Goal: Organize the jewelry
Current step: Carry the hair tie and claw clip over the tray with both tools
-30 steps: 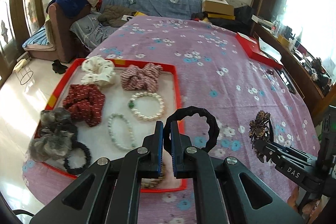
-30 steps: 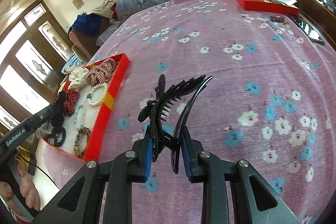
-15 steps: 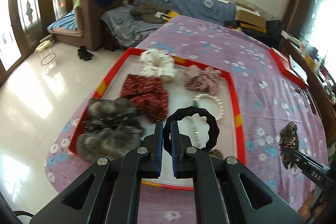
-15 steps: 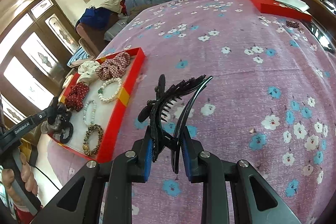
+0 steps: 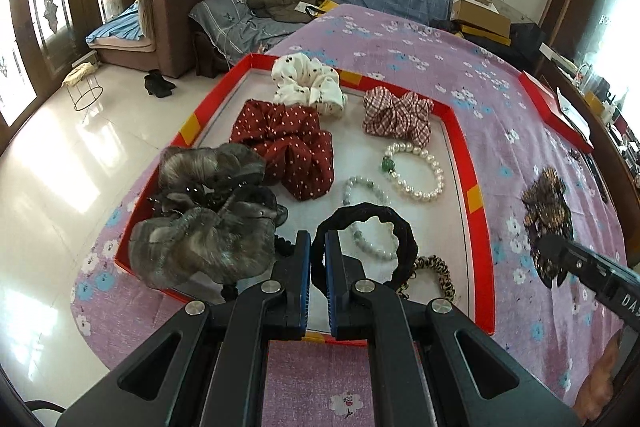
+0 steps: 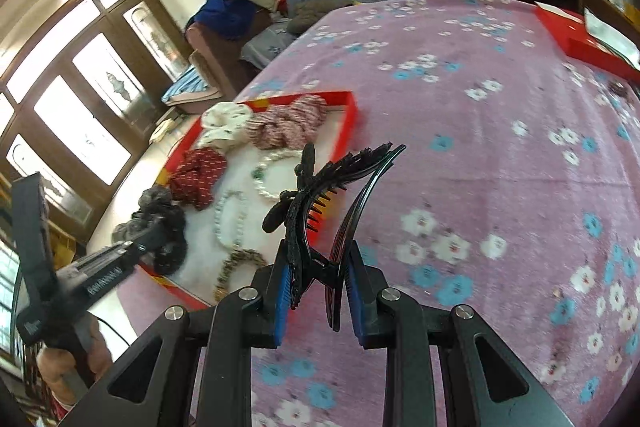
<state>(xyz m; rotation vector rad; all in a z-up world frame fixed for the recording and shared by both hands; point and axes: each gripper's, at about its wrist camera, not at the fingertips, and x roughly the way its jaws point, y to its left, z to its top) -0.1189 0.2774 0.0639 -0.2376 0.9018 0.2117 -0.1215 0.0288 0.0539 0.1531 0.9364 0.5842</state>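
Hair tie (image 5: 362, 239) — left gripper (image 5: 318, 259) tilted, seemingly down.

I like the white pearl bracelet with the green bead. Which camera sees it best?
The left wrist view: the pearl bracelet lies whole and sharp in the red tray. In the right wrist view it is small, blurred and partly hidden behind the black hair clip.
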